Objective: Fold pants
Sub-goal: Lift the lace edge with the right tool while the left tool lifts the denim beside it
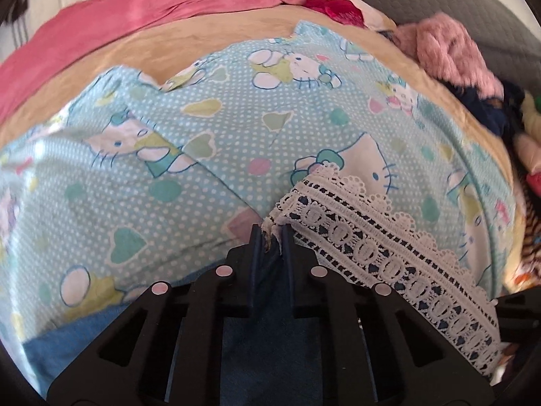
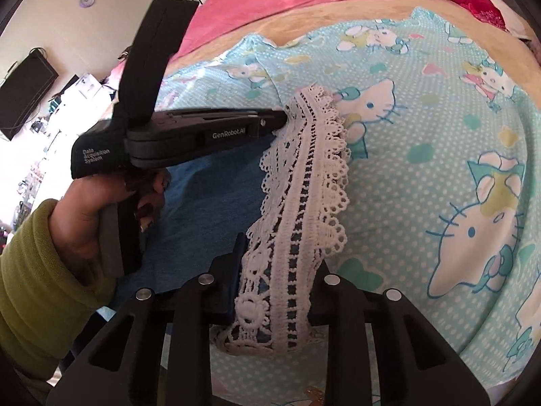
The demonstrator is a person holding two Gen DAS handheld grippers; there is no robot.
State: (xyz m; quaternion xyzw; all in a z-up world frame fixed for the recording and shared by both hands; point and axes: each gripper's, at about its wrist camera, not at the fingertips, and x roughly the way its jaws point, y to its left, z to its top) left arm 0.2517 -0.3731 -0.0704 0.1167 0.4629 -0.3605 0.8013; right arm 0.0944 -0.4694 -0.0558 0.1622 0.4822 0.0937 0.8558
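Right wrist view: both tools, left tool and right tool, clamp the pants' lace hem, stretched lengthwise between them above the bed.

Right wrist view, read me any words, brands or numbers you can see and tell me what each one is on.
"GenRobot.AI": on the side of the left tool, seen from the right wrist view.
"Data Acquisition System": on the rear of that same tool's body.
The wall clock is too small to read.
The cartoon-cat bedsheet carries pictures only, no words.
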